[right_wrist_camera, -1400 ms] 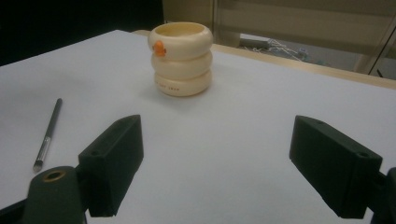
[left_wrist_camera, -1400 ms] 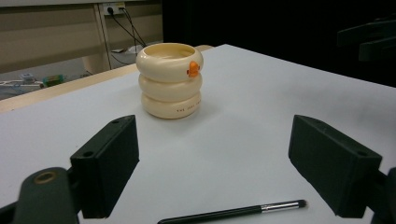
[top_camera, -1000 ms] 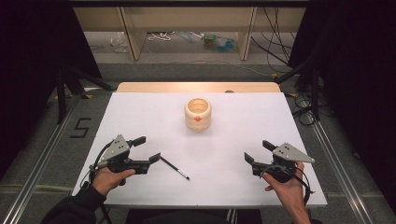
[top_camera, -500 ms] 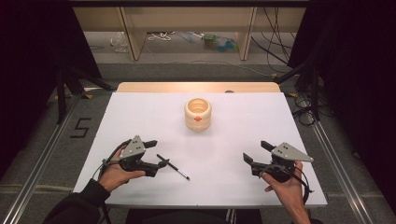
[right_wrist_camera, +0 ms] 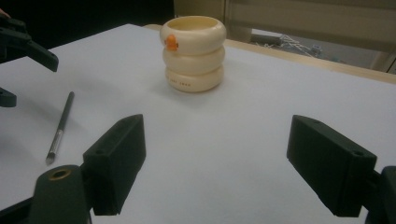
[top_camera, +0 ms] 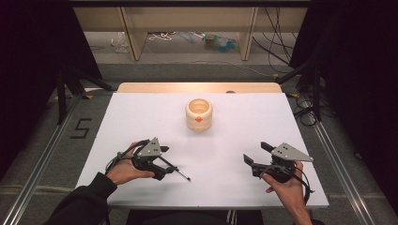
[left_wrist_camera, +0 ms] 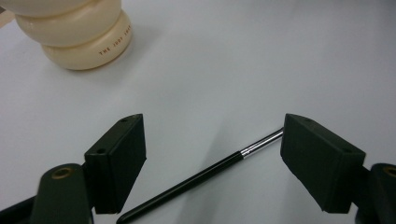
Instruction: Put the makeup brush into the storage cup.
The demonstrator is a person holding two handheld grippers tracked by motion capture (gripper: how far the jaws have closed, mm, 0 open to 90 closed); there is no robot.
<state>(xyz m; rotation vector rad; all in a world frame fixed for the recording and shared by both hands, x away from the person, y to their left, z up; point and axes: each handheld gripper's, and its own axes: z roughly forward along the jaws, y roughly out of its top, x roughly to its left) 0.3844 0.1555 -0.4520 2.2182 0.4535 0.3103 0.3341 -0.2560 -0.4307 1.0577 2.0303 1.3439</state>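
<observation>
A slim black pen (top_camera: 177, 171) with a silver tip lies on the white table (top_camera: 244, 122), left of centre near the front. My left gripper (top_camera: 164, 162) straddles it. In the left gripper view the pen (left_wrist_camera: 196, 176) runs slantwise between the two jaws of the left gripper (left_wrist_camera: 212, 161). Those jaws have just been closing a little, and the pads stand apart from the pen. A cream ribbed cup (top_camera: 199, 114) with an orange mark stands upright at mid-table. My right gripper (top_camera: 256, 154) rests open and empty at the front right, facing the cup (right_wrist_camera: 194, 53).
A wooden strip (top_camera: 197, 87) borders the table's far edge, with shelving legs and cables on the floor beyond. Metal rails run along both sides. The right gripper view shows the pen (right_wrist_camera: 60, 125) and the left gripper (right_wrist_camera: 21, 70) at its left edge.
My left gripper has slid right across the table until its jaws came around the pen. The pen, the cup and the right gripper have stayed put.
</observation>
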